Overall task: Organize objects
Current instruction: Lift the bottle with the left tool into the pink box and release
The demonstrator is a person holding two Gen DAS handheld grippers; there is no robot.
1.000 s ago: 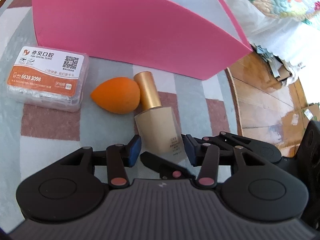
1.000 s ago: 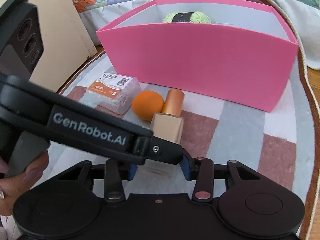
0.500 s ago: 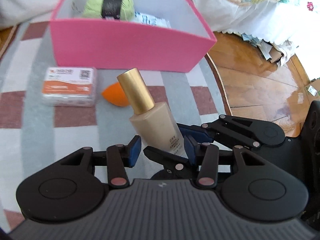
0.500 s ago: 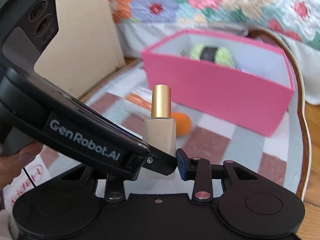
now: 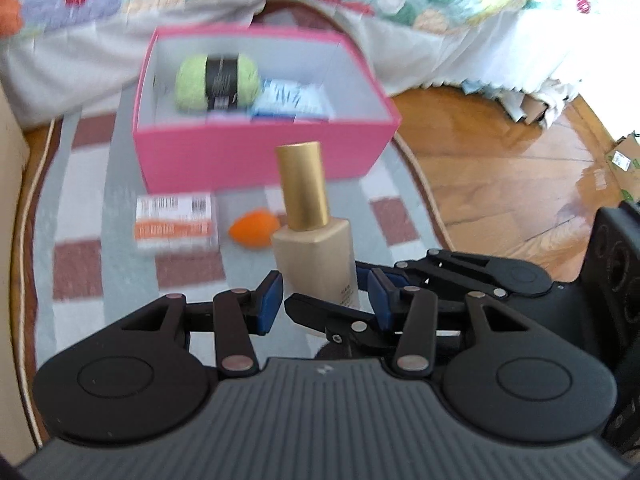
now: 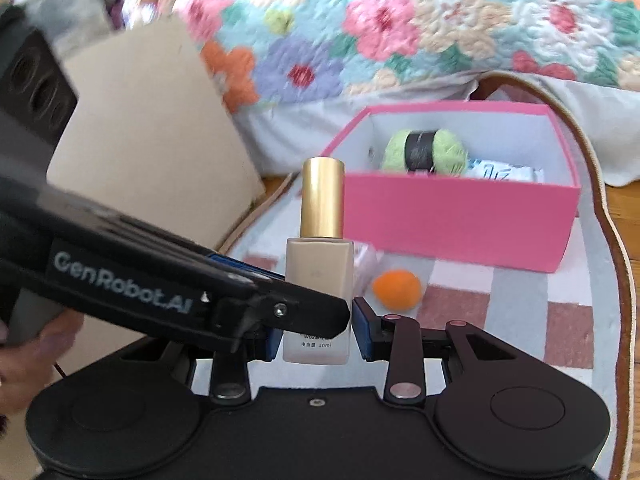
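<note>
A beige foundation bottle with a gold cap (image 5: 314, 240) (image 6: 319, 256) is held upright in the air, above the rug. My left gripper (image 5: 322, 306) and my right gripper (image 6: 318, 330) both close on its lower body, from crossing directions. The right gripper's fingers (image 5: 400, 280) reach in from the right in the left wrist view; the left gripper's arm (image 6: 160, 284) crosses the right wrist view. The pink box (image 5: 256, 152) (image 6: 460, 220) stands beyond, holding a green yarn ball (image 5: 218, 82) (image 6: 426, 152) and a blue-white packet (image 5: 292, 102).
An orange sponge (image 5: 254, 226) (image 6: 396, 288) and an orange-white dental floss box (image 5: 176, 224) lie on the checked rug (image 5: 100, 264) before the pink box. A cardboard panel (image 6: 148, 128) stands left. A floral quilt (image 6: 400, 20) hangs behind. Wooden floor (image 5: 500, 168) lies right.
Both grippers have lifted the bottle off the rug and turned it upright. The box, sponge and floss box now lie farther below and its inside shows.
</note>
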